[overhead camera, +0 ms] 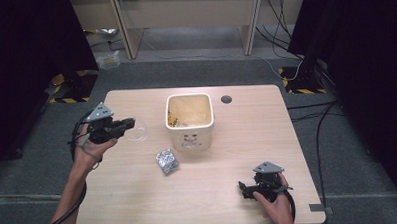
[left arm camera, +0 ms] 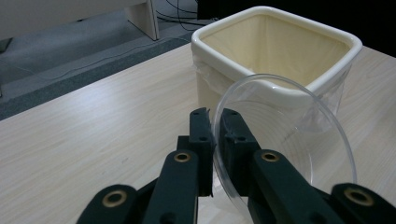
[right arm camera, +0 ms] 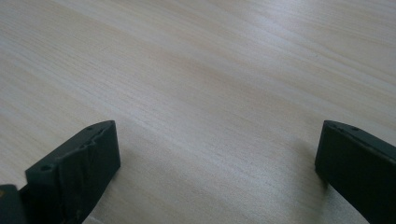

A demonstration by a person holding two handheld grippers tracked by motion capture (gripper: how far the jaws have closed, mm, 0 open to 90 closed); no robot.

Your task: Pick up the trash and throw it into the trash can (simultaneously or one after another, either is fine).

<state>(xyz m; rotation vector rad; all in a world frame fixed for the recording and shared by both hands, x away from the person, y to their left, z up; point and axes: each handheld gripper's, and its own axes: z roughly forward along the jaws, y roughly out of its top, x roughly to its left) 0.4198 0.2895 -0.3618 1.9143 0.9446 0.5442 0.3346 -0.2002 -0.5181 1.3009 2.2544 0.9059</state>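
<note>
My left gripper point(overhead camera: 129, 124) hangs above the table's left side, shut on the rim of a clear plastic dish point(overhead camera: 136, 130). In the left gripper view the two jaws pinch the edge of the clear dish point(left arm camera: 289, 140), which stands tilted in front of the cream square bin point(left arm camera: 275, 51). That cream bin point(overhead camera: 189, 121), lined with a bag, stands at the table's middle. A crumpled silver foil ball point(overhead camera: 166, 160) lies in front of the bin. My right gripper point(overhead camera: 243, 189) rests low near the front right edge, and its black fingers point(right arm camera: 74, 168) stand wide apart over bare wood.
The wooden table point(overhead camera: 139, 194) has a round cable hole point(overhead camera: 226, 99) behind the bin. Desk legs and cables stand on the grey floor beyond the far edge. Dark curtains flank both sides.
</note>
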